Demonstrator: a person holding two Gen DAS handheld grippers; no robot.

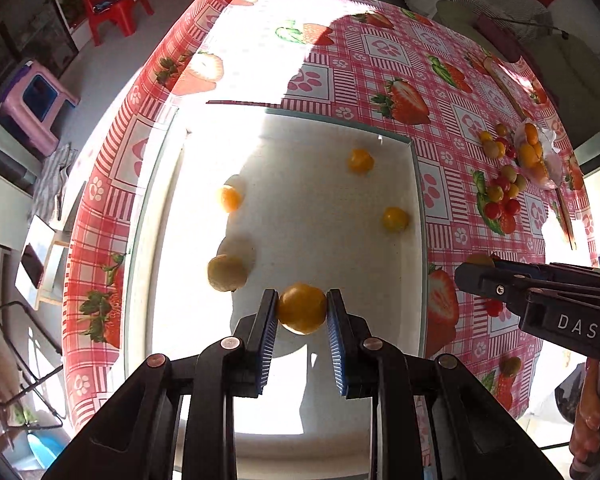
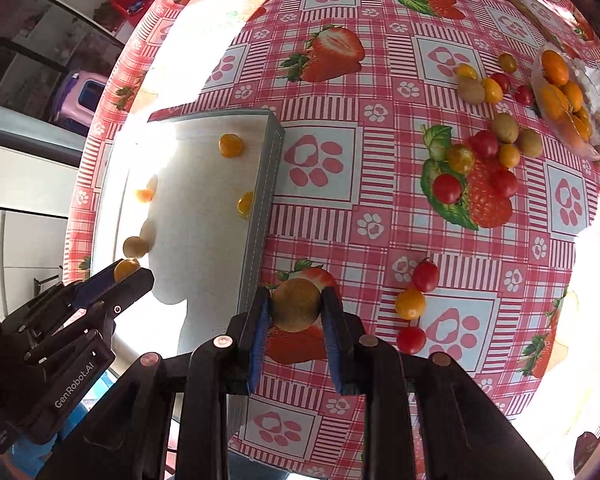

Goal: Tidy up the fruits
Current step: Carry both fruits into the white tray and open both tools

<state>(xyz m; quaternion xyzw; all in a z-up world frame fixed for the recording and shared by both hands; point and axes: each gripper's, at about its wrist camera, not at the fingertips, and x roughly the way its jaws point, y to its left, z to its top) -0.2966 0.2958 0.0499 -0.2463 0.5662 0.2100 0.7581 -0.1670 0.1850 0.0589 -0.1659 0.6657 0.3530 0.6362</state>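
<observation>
While both claws hang over the tabletop [image 2: 380, 240], each is clenched on one fruit: the left claw [image 1: 302, 312] grips a yellow-orange fruit [image 1: 302, 308] above the white tray [image 1: 418, 184], and the right claw [image 2: 296, 312] grips a brownish fruit [image 2: 295, 304] just outside the tray's right wall. The tray lies near the tabletop's left edge and holds a few fruits already. I think a round fruit could slip from the pads, or bounce out if released high.
</observation>
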